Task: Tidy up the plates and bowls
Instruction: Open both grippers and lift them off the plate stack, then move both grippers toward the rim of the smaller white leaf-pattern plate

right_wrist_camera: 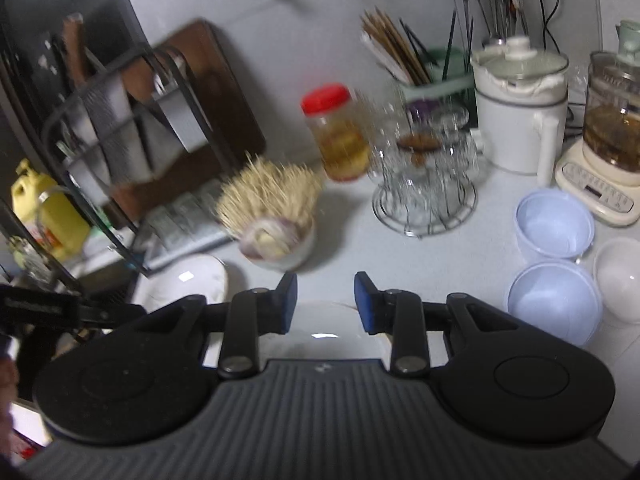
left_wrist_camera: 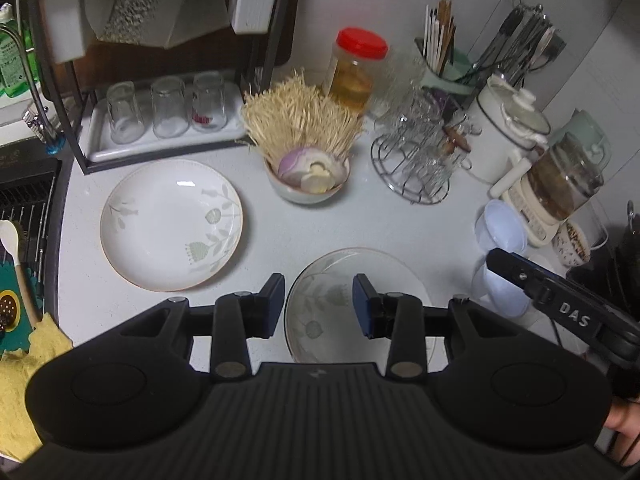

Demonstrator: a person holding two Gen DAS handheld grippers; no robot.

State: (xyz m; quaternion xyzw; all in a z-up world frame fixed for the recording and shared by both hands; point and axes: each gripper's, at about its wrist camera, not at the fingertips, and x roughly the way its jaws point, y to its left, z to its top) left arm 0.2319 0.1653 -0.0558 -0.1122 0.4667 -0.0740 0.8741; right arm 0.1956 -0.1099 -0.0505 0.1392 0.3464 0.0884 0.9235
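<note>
Two white plates with a leaf pattern lie flat on the white counter. One plate [left_wrist_camera: 172, 224] is at the left; the other plate [left_wrist_camera: 340, 300] lies right under my left gripper [left_wrist_camera: 320, 304]. That gripper hangs above it, open, with nothing between its pads. My right gripper [right_wrist_camera: 326, 304] is open too, above the same near plate [right_wrist_camera: 332, 332]; the far plate [right_wrist_camera: 192, 280] shows to its left. Its black finger [left_wrist_camera: 540, 288] reaches in from the right in the left wrist view. Two pale blue plastic bowls [right_wrist_camera: 554, 224] [right_wrist_camera: 554, 300] and a white bowl [right_wrist_camera: 620, 284] stand at the right.
Behind the plates stand a bowl of garlic with a bundle of sticks [left_wrist_camera: 306, 176], a red-lidded jar [left_wrist_camera: 354, 72], a wire glass stand [left_wrist_camera: 416, 160], a white pot [left_wrist_camera: 504, 128] and a kettle [left_wrist_camera: 560, 184]. A black rack [left_wrist_camera: 160, 120] holds upturned glasses. The sink [left_wrist_camera: 24, 200] and a yellow cloth [left_wrist_camera: 24, 368] are at the left.
</note>
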